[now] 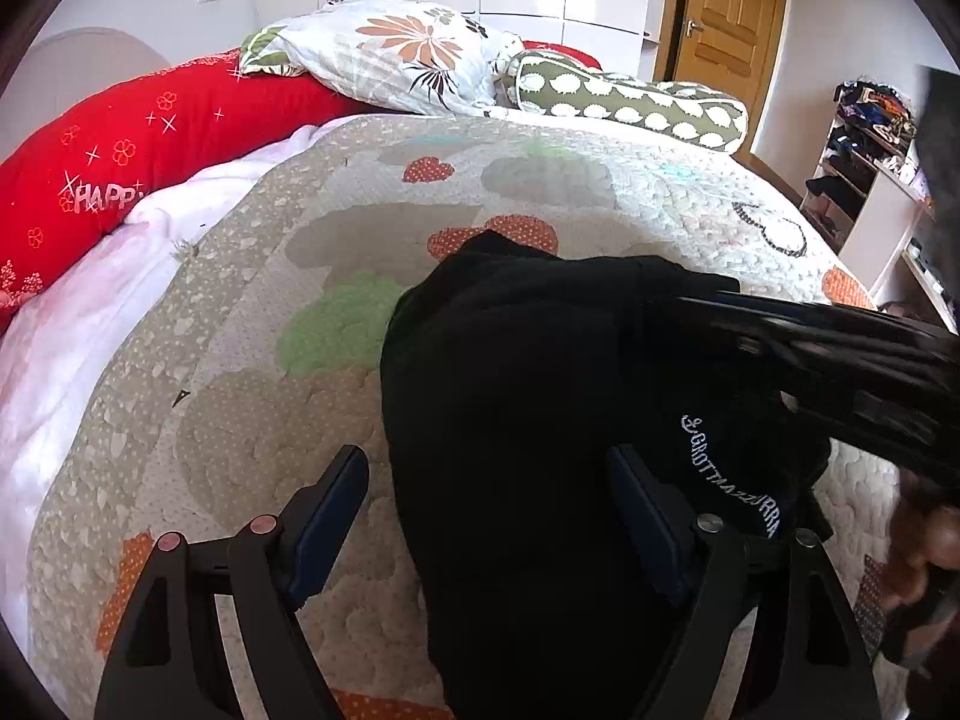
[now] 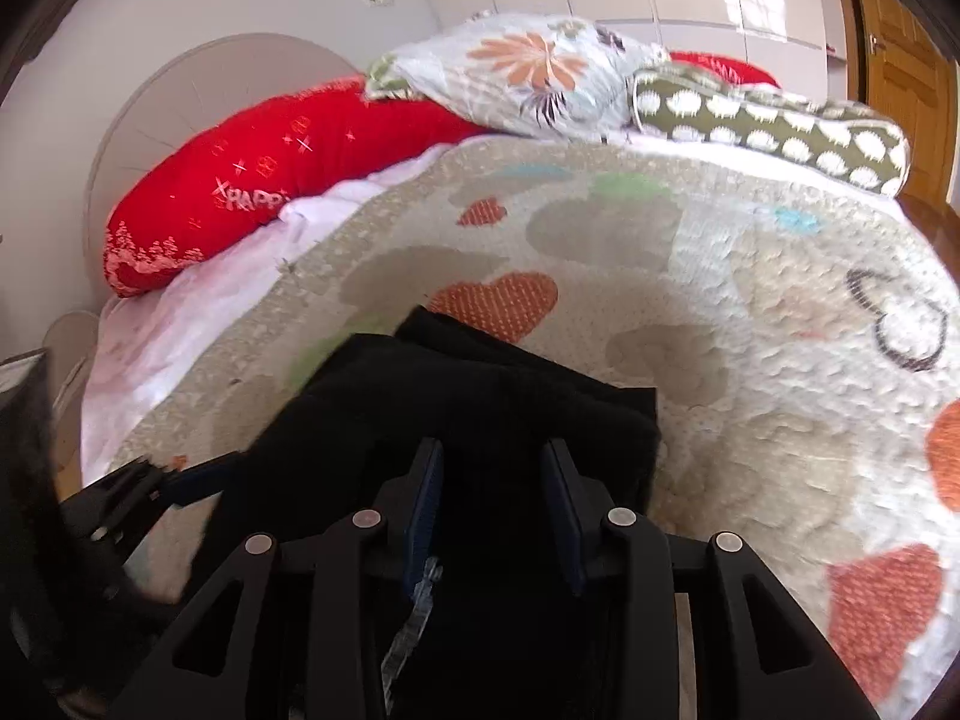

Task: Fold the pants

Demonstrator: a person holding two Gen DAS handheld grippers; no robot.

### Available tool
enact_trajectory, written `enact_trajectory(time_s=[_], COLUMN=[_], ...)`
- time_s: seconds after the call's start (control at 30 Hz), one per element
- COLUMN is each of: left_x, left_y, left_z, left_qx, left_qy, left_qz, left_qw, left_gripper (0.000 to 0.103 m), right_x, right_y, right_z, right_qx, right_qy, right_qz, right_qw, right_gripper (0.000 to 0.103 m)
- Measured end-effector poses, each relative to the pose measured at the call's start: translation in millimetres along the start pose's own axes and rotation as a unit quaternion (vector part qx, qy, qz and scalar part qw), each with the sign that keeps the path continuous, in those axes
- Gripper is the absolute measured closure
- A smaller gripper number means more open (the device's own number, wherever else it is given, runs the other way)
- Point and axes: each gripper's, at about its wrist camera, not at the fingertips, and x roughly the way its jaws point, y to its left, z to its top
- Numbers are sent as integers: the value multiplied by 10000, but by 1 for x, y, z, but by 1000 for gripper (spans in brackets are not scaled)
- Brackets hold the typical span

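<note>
Black pants [image 1: 528,396] lie folded in a thick stack on the quilted bedspread [image 1: 252,324], with white lettering on the top layer near me. My left gripper [image 1: 489,480] hangs wide open over their left edge. One finger is above the quilt and the other above the cloth, and it holds nothing. In the right wrist view my right gripper [image 2: 495,468] points down at the pants [image 2: 480,396]. Its jaws are partly apart with black cloth in the gap, and I see no pad pressing on it. In the left wrist view it is a dark blur [image 1: 840,354] at the right.
A red bolster [image 1: 120,150], a floral pillow [image 1: 396,54] and a green patterned bolster [image 1: 636,102] lie at the head of the bed. A shelf of clothes [image 1: 864,138] and a wooden door [image 1: 726,18] stand beyond the right side. A blurred hand [image 1: 924,546] shows at the right edge.
</note>
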Motion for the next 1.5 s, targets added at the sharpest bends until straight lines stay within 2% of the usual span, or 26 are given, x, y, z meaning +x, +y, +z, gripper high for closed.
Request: enact_trajectory(time_s=[0.1, 0.23, 0.43, 0.57, 0.67, 0.8, 1.0, 1.13, 1.27, 1.5], left_x=[-1, 0, -22, -45, -61, -84, -109, -122, -127, -137], left_y=[2, 4, 0, -3, -8, -13, -18, -19, -18, -16], left_z=[-3, -6, -10, -17, -25, -40, -63, -70, -70, -71], left_qx=[-24, -153, -106, -121, -56, -67, -99, -92, -83, -156], left_qy=[-12, -17, -194, -410, -590, -774, -825, -861, -804, -884], left_qz=[2, -64, 82, 118, 194, 269, 276, 330, 343, 309], left_qw=[10000, 9999, 9997, 9990, 9981, 9966, 9962, 9957, 9961, 9955], left_gripper=[22, 22, 22, 22, 22, 21, 19, 18, 16, 16], right_x=[-21, -13, -35, -64, -82, -107, -127, -130, -133, -136], right_y=[6, 7, 13, 20, 25, 32, 33, 36, 39, 43], right_z=[-18, -49, -47, -53, -59, -70, -83, -89, -94, -102], right_qx=[-94, -102, -66, 38, 82, 51, 189, 189, 218, 187], right_qy=[-41, 152, -25, -329, -536, -726, -881, -839, -834, -814], right_qz=[-25, -307, -306, -341, -394, -542, -524, -559, -557, -581], right_qw=[9999, 9994, 9995, 9989, 9978, 9959, 9946, 9947, 9947, 9948], right_gripper=[67, 67, 67, 53, 50, 40, 35, 33, 29, 28])
